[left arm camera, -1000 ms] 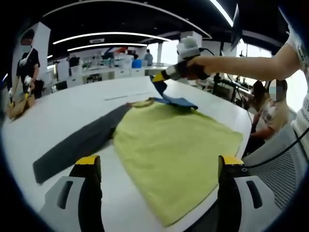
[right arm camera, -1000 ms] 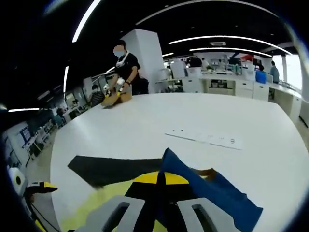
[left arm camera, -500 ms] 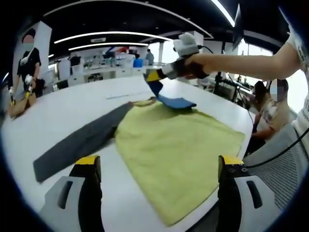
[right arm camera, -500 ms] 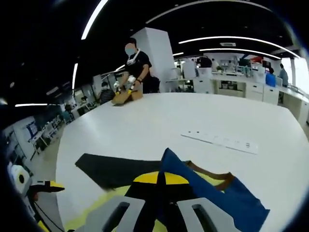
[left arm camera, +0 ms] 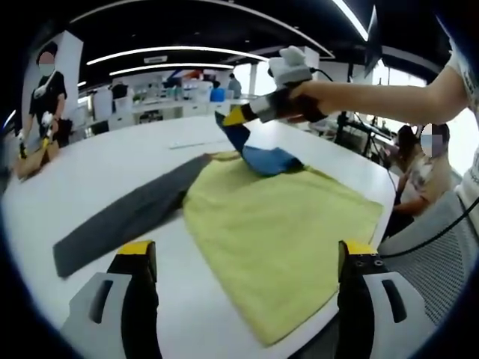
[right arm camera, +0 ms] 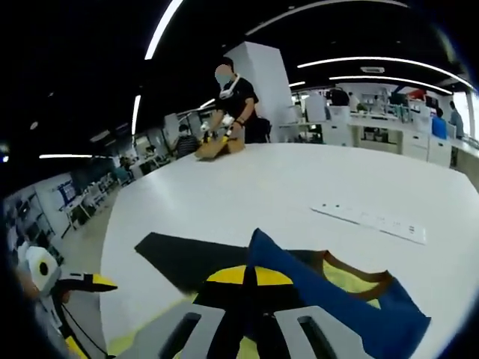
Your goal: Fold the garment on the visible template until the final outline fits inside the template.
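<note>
A yellow-green top (left arm camera: pixel 277 224) lies flat on the white table (left arm camera: pixel 97 168). Its dark grey sleeve (left arm camera: pixel 127 221) stretches out to the left. The blue sleeve (left arm camera: pixel 266 158) is held up at the far side, pinched in my right gripper (left arm camera: pixel 233 117), which a person's hand carries. Seen from the right gripper view, that gripper (right arm camera: pixel 253 275) is shut on the blue sleeve (right arm camera: pixel 337 310), above the grey sleeve (right arm camera: pixel 187 258) and the brown-edged collar (right arm camera: pixel 359 273). My left gripper (left arm camera: pixel 247 250) hovers open over the top's near edge, touching nothing. A yellow tip of the left gripper (right arm camera: pixel 90 283) shows at the lower left.
A flat white strip (right arm camera: pixel 374 219) lies on the table beyond the collar. At the table's far end a person (right arm camera: pixel 236 97) works on a cardboard box (right arm camera: pixel 217 147). Another person (left arm camera: pixel 419 172) sits past the table's right edge. Desks line the back of the room.
The right gripper has raised the blue sleeve and drawn it a little left over the top, so the sleeve bunches up. The left gripper has stayed open in place.
</note>
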